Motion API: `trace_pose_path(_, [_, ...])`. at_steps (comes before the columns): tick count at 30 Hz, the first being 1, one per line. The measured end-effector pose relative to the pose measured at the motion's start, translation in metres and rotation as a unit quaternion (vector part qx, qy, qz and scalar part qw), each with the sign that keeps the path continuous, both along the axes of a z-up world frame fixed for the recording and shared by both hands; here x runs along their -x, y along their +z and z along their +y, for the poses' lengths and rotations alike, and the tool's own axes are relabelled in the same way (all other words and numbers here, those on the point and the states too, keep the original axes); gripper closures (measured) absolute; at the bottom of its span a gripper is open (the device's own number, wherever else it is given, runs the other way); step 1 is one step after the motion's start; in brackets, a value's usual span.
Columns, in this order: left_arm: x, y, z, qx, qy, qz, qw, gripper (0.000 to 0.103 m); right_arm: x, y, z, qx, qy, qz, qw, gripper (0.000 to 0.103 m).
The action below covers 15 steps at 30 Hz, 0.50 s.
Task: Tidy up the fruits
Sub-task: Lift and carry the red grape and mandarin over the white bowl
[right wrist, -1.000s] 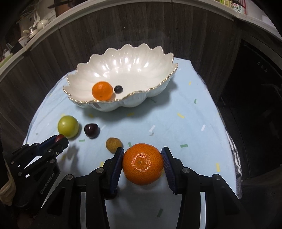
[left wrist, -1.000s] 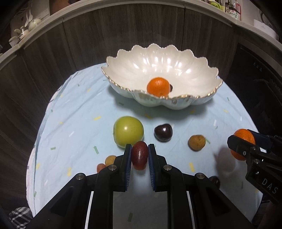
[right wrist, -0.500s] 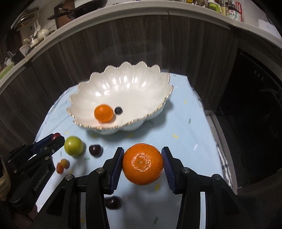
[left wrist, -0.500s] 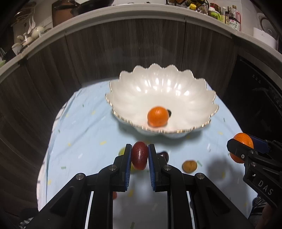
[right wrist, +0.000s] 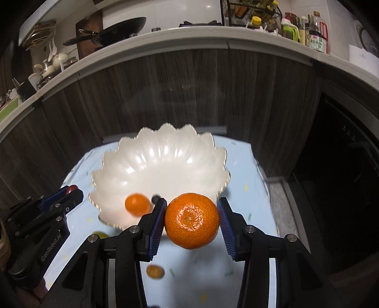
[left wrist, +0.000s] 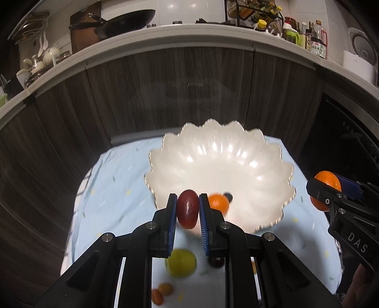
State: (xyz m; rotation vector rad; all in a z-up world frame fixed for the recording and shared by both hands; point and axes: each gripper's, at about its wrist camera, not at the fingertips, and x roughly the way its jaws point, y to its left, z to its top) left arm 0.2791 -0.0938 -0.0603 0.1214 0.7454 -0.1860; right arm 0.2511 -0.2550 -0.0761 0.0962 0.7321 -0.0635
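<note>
Grip, left: our left hand-held gripper (left wrist: 188, 209) is clamped on a dark red oval fruit (left wrist: 187, 208), pads pressing both its sides.
Grip, right: our right hand-held gripper (right wrist: 191, 221) squeezes a large mandarin (right wrist: 191, 220) between its blue pads.
Below the left hand-held gripper: we see a green apple (left wrist: 182, 262) on the desk (left wrist: 113, 189) with its pale blue cloth, a dark plum (left wrist: 216, 262) just right of it, and two small orange fruits (left wrist: 162, 292) nearer us, all blurred.
Below the right hand-held gripper: we see a small brownish fruit (right wrist: 155, 271) on the cloth.
Just ahead of both: we see the white scalloped bowl (left wrist: 220, 163), lower than the held fruits; inside it a small mandarin (left wrist: 219, 202) lies beside a dark berry (left wrist: 228, 196).
To the side: we see each hand-held gripper at the edge of the other's view, well apart.
Far: we see dark wood panels (left wrist: 189, 90), then a shelf (left wrist: 180, 30) with a pan (left wrist: 125, 20) and bottles (left wrist: 305, 33).
</note>
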Motion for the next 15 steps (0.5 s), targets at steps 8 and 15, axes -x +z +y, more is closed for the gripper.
trace_pose_path(8, [-0.031,0.013,-0.004,0.002,0.002,-0.017,0.9998,0.084,-0.034,0.012,-0.008,0.0,-0.005,-0.015,1.0,0.058])
trace_pose_path(15, [-0.062,0.009,-0.008,-0.005,0.006,-0.025,0.9997,0.084,-0.066,0.008,-0.016,0.007,-0.015,-0.011,1.0,0.058])
